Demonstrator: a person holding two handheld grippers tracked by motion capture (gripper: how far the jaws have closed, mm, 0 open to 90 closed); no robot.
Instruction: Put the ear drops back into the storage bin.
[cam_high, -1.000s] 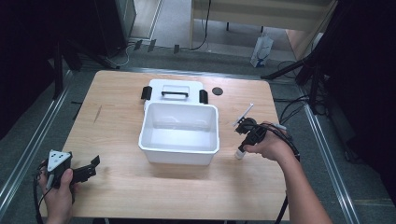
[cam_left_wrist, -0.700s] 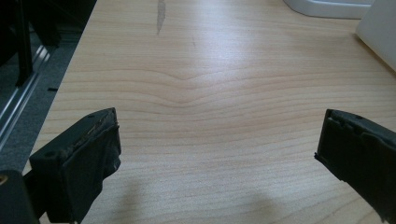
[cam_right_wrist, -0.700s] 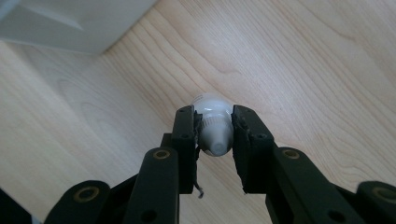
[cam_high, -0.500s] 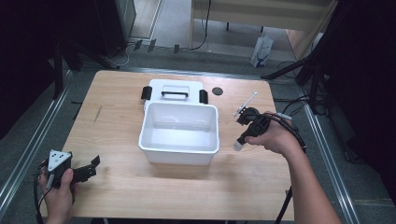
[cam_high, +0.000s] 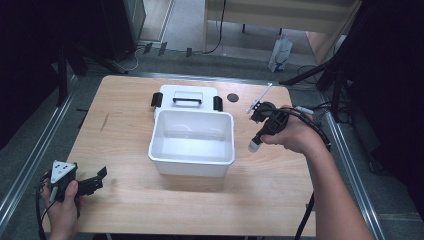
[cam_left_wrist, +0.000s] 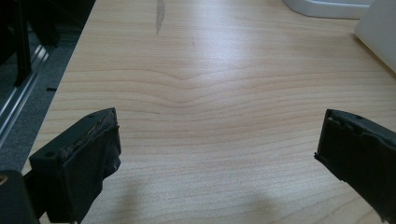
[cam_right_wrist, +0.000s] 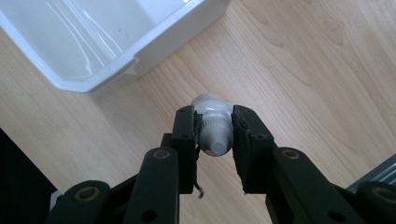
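Lifting off the worktop (cam_high: 125, 107) near its right edge, the right gripper (cam_right_wrist: 214, 133) stays clamped on a small white bottle (cam_right_wrist: 213, 126), now raised beside the open white bin (cam_high: 192, 137), likely its destination; left gripper (cam_left_wrist: 217, 154) idles open.

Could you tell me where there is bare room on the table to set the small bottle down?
Bare wood lies between the white bin and the left tool, and along the near edge. Behind the bin, the lid crowds it.
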